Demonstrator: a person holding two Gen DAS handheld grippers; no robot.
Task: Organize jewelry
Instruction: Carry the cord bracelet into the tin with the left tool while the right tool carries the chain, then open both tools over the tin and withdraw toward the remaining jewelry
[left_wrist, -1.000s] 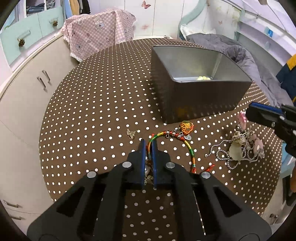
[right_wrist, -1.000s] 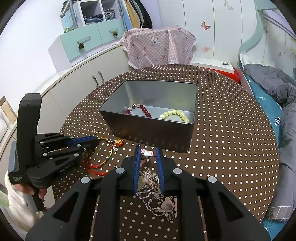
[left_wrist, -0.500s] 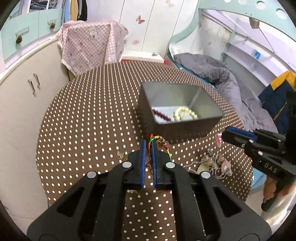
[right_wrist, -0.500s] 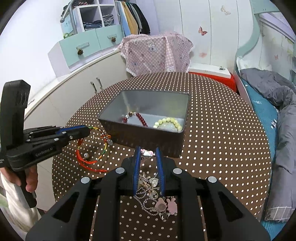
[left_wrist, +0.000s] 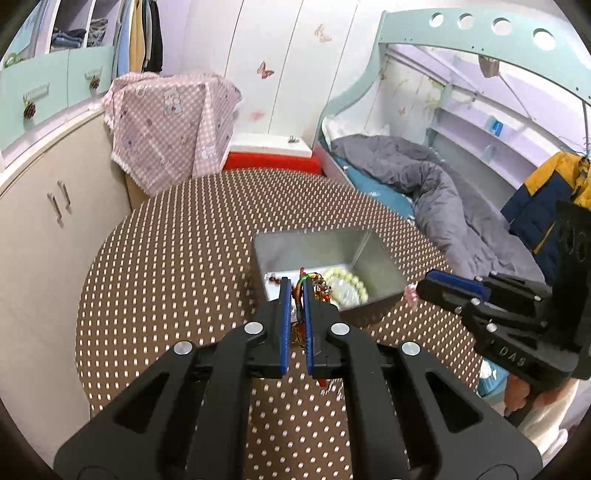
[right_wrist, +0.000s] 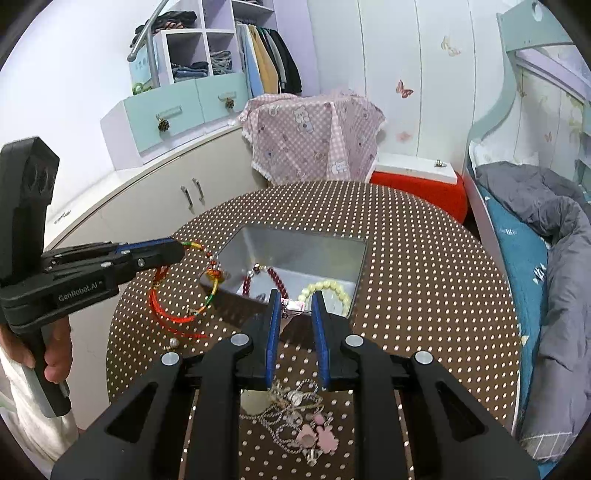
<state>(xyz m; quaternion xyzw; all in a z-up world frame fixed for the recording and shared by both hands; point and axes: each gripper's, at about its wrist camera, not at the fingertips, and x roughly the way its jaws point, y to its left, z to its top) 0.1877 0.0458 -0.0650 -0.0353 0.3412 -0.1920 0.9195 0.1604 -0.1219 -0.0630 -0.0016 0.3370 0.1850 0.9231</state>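
Observation:
My left gripper (left_wrist: 294, 286) is shut on a red, green and yellow cord bracelet (right_wrist: 177, 314), whose loop with small charms hangs below the tips above the table's left side. My right gripper (right_wrist: 294, 299) is shut on a silver chain with pink charms (right_wrist: 295, 406); a pink piece sits between the pads and the rest dangles under the fingers. Both are held in front of an open grey metal tin (right_wrist: 295, 236). A dark red bead bracelet (right_wrist: 277, 280) and a pale yellow bead bracelet (right_wrist: 328, 288) lie inside the tin. The right gripper (left_wrist: 430, 282) also shows in the left wrist view, beside the tin (left_wrist: 369, 251).
The tin stands on a round table with a brown white-dotted cloth (right_wrist: 424, 258). Behind it is a chair draped in pink checked fabric (right_wrist: 314, 136). Cream cabinets (right_wrist: 155, 199) run along the left, a bed with a grey duvet (left_wrist: 436, 192) on the right. A hand (right_wrist: 51, 362) holds each gripper.
Both grippers have risen, the left one more. The cord bracelet and the silver chain have come up off the table and now hang from the fingers. The tin's inside shows more.

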